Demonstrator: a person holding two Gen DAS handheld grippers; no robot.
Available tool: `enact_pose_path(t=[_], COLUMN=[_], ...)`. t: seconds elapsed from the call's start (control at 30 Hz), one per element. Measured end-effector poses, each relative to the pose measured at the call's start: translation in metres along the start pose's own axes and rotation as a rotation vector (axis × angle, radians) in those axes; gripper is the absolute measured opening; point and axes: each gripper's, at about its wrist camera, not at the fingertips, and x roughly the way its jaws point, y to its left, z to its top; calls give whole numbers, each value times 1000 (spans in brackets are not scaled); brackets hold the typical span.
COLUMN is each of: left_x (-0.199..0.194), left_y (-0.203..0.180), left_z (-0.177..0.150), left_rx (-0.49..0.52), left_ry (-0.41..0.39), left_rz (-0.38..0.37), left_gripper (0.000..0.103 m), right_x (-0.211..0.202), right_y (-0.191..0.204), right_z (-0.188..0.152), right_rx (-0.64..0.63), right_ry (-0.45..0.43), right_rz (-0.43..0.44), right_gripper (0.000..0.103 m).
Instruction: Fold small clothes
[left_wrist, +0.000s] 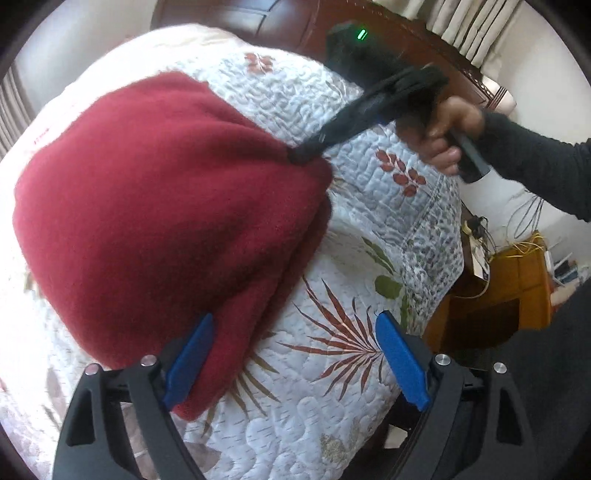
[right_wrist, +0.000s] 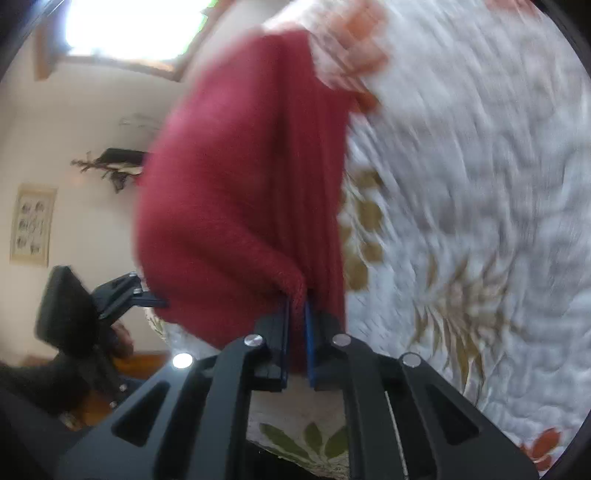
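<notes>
On the quilted bedspread (left_wrist: 332, 413) lies a red fleece garment (left_wrist: 166, 206), most of it resting flat while one corner is pinched between the narrow jaws of the right gripper (right_wrist: 297, 332), and the left gripper (left_wrist: 295, 363) stands wide apart and empty, one pad touching the near edge. Judged from this, a fold is under way. It would go best with the held corner carried low across to the opposite edge, the left gripper pinning the near edge so the layers do not drag.

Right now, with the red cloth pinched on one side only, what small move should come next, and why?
Probably close the left gripper on the near edge of the red cloth. Its jaws stand open around that edge, while the right gripper already pinches a corner, so both ends would be held for the fold.
</notes>
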Motion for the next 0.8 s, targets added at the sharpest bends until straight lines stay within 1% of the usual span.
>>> enact_pose_path(t=[0.03, 0.1, 0.17, 0.2, 0.27, 0.3, 0.33, 0.4, 0.47, 0.5, 0.53, 0.57, 0.6, 0.63, 0.73, 0.77, 0.8], left_x=[5, 6, -2, -9, -26, -34, -40, -42, -29, -14, -5, 12, 22, 26, 25, 21, 18], left_y=[0, -2, -1, -2, -6, -8, -8, -8, -7, -6, -5, -4, -6, -9, -15, -17, -19], left_z=[-1, -1, 2, 6, 14, 19, 25, 35, 42, 44, 45, 44, 43, 41, 43, 45, 44], left_rx=[-3, 14, 9, 3, 8, 10, 6, 4, 10, 16, 17, 18, 38, 56, 62, 63, 63], left_ry=[10, 24, 18, 8, -23, -45, -72, -103, -99, -78, -58, -22, 1, 11, 11, 6, 1], left_rz=[-12, -3, -22, -41, -74, -85, -101, -119, -133, -143, -151, -157, -147, -143, -157, -155, -155], left_gripper=[89, 89, 89, 89, 89, 89, 90, 91, 91, 91, 90, 90, 90, 90, 90, 90, 90], right_x=[3, -4, -14, -23, -37, -43, -45, -37, -20, -10, -4, 4, 12, 13, 2, -5, -19], right_y=[6, 16, 26, 31, 42, 51, 59, 63, 56, 50, 47, 42, 39, 39, 51, 58, 60], right_z=[-1, 0, 2, 3, 9, 13, 17, 27, 34, 42, 44, 48, 52, 56, 59, 59, 58], right_rx=[-17, -22, -22, -28, -50, -66, -80, -91, -69, -47, -14, 14, 24, 19, -37, -50, -62], right_ry=[1, -39, -52, -73, -104, -130, -151, -144, -112, -102, -98, -85, -53, -51, -76, -97, -138], right_rz=[1, 27, 65, 60, 76, 87, 88, 100, 96, 97, 102, 138, 190, 187, 185, 190, 205], right_gripper=[6, 7, 20, 30, 32, 40, 56, 70, 70, 70, 62, 53, 24, 20, 16, 16, 15])
